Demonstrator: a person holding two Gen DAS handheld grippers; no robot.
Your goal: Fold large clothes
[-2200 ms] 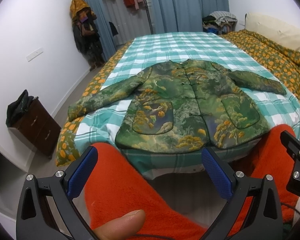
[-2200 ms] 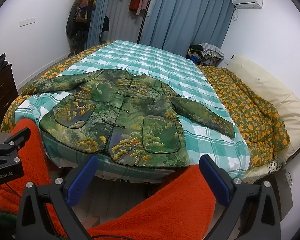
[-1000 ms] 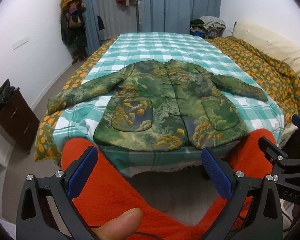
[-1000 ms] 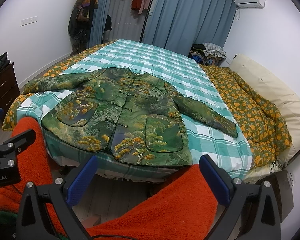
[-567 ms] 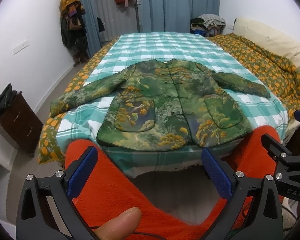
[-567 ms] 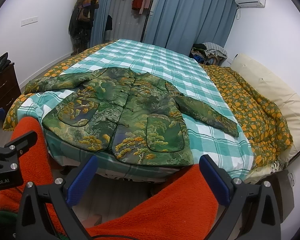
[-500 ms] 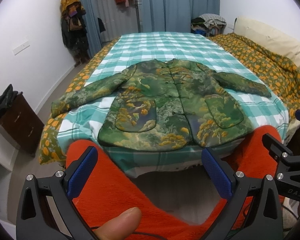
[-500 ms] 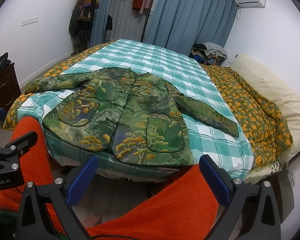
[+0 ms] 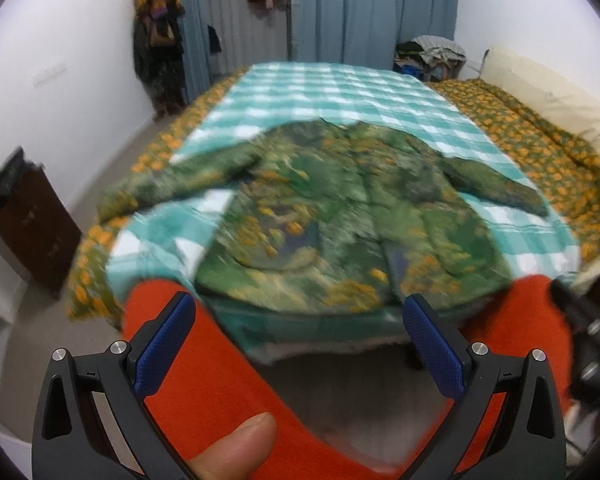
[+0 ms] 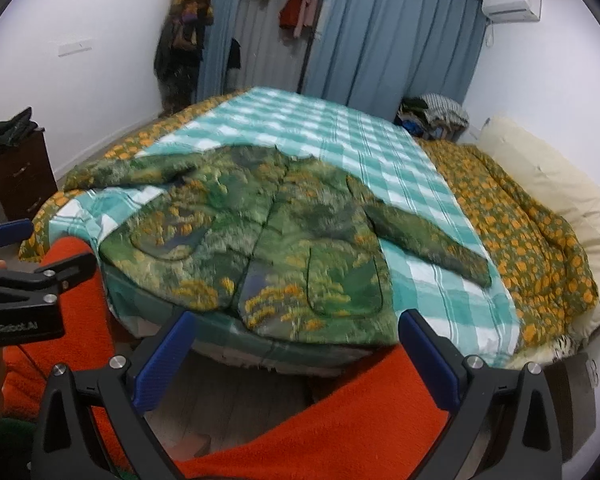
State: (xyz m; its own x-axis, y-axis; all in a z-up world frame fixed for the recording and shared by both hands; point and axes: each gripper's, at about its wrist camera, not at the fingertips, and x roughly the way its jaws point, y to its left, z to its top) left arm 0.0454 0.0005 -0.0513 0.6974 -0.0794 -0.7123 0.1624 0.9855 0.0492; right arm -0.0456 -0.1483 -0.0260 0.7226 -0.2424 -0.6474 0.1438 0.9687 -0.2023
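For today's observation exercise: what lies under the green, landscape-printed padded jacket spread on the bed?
The green printed padded jacket lies on a teal-and-white checked sheet over the bed. Whatever is beneath the sheet there is covered.

A bed (image 10: 440, 184) is flanked by white walls (image 10: 80, 80); blue curtains (image 10: 380, 48) are hung behind it, a dark dresser (image 10: 18, 172) beside it.

One jacket (image 10: 260, 236), one bed (image 10: 440, 280), two grippers (image 9: 298, 344) (image 10: 296, 354), one dresser (image 9: 28, 224)
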